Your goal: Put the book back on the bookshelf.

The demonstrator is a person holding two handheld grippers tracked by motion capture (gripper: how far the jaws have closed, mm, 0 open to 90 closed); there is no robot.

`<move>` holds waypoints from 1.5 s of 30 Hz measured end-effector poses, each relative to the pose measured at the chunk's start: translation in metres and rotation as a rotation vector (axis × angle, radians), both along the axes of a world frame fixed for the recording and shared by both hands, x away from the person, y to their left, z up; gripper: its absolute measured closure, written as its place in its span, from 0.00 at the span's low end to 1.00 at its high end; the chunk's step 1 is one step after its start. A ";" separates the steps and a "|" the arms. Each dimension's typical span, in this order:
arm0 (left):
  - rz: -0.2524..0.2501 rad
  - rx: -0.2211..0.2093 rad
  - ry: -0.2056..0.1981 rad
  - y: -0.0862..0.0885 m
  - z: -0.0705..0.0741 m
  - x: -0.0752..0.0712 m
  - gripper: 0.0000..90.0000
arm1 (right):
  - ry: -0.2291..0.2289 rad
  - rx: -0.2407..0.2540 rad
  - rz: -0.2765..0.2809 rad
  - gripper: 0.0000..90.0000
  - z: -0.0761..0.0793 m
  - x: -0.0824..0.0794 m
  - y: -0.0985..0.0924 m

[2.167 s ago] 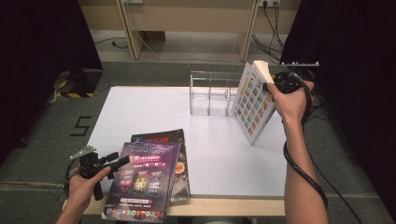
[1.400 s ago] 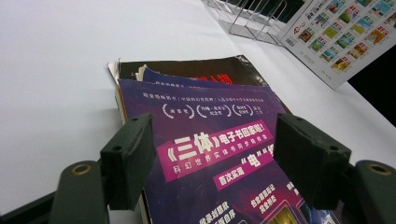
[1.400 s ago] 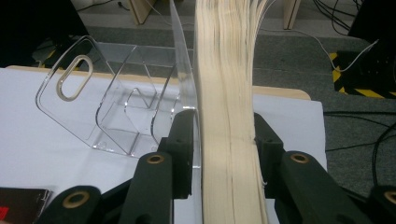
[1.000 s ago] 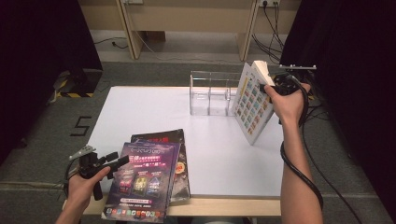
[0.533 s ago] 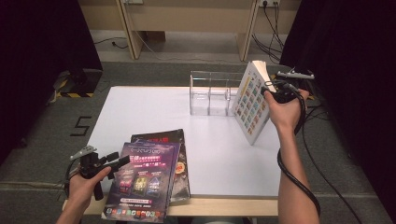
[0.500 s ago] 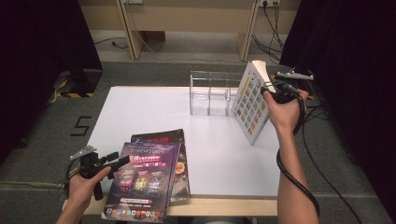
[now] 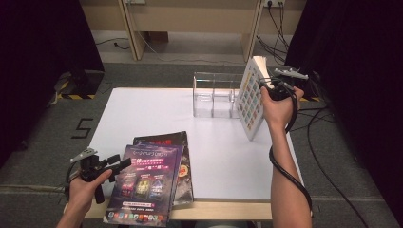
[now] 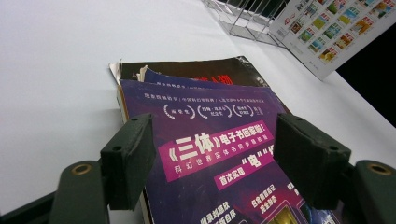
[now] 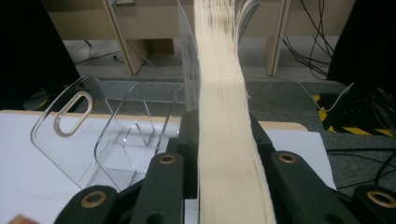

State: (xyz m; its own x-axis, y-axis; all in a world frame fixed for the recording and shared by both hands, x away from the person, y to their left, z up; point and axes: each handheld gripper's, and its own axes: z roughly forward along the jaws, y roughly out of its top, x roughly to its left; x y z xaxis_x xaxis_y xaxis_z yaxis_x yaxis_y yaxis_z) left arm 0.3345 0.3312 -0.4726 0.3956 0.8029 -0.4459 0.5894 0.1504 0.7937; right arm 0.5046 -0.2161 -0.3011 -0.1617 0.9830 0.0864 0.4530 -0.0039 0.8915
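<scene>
Risk of book (image 7: 250, 100) striking acrylic rack (image 7: 214, 95) wall or slipping: right gripper (image 7: 272, 88) clamped on page edge only. Left gripper (image 7: 116, 164) open over magazines (image 7: 145, 187).

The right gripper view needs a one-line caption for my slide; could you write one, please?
Right gripper clamps a book by its page edge beside the clear rack.

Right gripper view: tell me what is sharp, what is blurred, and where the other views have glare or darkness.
Right gripper view: the book's page edges are soft up close, the clear rack sharper. Left gripper view: the jaws are blurred; the magazine print is readable, with sheen on its cover. High view: the white table is evenly lit, and both side edges fall into darkness.
</scene>
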 end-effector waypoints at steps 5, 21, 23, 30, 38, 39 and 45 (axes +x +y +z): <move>-0.002 0.002 0.001 0.000 -0.001 0.000 0.32 | -0.033 0.026 0.004 0.81 -0.004 -0.001 -0.003; -0.011 0.005 -0.004 -0.004 0.000 -0.001 0.32 | -0.151 0.107 0.035 0.62 -0.049 -0.037 -0.015; -0.008 0.004 -0.003 -0.004 0.000 -0.001 0.32 | -0.166 0.107 0.015 0.65 -0.055 -0.037 -0.014; -0.005 0.005 -0.003 -0.002 -0.001 -0.001 0.32 | -0.226 0.102 -0.050 0.77 -0.059 -0.033 -0.008; -0.001 0.006 -0.002 0.000 -0.001 -0.001 0.32 | -0.250 0.080 -0.074 0.82 -0.059 -0.031 -0.001; -0.001 0.005 -0.004 0.000 -0.001 -0.001 0.32 | -0.251 0.072 -0.070 0.82 -0.058 -0.030 0.000; 0.004 0.001 -0.008 0.001 0.000 -0.001 0.32 | -0.248 0.050 -0.061 0.82 -0.053 -0.024 0.006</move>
